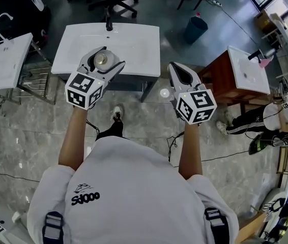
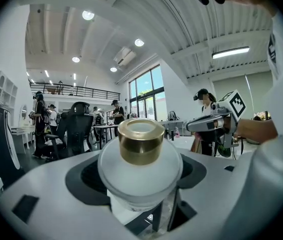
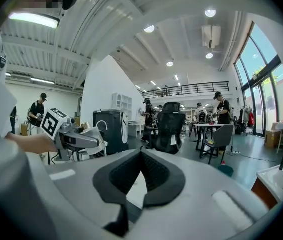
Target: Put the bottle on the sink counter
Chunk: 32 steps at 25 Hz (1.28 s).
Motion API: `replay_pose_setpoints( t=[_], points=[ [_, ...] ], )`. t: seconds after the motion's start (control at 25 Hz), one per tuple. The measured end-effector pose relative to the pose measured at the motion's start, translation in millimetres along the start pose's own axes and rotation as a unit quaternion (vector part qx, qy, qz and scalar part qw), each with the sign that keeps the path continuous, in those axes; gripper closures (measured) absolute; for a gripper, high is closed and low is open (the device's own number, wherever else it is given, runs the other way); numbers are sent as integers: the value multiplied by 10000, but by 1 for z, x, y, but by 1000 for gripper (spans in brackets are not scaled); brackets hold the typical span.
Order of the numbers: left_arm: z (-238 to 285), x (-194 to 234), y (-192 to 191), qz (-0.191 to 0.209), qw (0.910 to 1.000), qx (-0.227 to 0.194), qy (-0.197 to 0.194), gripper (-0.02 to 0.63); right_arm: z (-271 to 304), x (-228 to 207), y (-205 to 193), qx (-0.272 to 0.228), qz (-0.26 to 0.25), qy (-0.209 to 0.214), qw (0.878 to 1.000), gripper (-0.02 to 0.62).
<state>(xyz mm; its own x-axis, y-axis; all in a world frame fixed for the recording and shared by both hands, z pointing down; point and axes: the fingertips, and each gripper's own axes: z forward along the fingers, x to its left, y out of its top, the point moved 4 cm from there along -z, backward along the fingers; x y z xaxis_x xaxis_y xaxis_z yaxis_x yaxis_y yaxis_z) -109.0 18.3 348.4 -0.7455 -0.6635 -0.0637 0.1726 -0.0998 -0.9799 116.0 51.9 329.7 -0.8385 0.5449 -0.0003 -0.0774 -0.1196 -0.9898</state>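
The left claw (image 1: 108,57) grips the bottle (image 2: 141,151) upright over the sink counter's (image 1: 134,47) front edge, with the counter directly below it. The right claw (image 1: 173,68), closed and empty, hangs just off the counter's front right corner.

shirt print (image 1: 85,197) | reads "Sd000" (roughly; letters stylised, hard to tell) | black on white | head view

Grey stone floor (image 1: 27,136); tall windows (image 3: 262,76)
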Motion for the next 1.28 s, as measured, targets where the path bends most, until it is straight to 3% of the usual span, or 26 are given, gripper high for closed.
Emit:
replay_pose_setpoints(
  t=[0.72, 1.28],
  points=[
    [102, 103, -7, -76, 9993, 268, -236, 262, 119, -49, 20, -58, 499, 237, 9985, 588],
    [166, 143, -18, -91, 9978, 410, -521, 262, 186, -80, 17, 51, 682, 178, 9975, 588]
  ],
)
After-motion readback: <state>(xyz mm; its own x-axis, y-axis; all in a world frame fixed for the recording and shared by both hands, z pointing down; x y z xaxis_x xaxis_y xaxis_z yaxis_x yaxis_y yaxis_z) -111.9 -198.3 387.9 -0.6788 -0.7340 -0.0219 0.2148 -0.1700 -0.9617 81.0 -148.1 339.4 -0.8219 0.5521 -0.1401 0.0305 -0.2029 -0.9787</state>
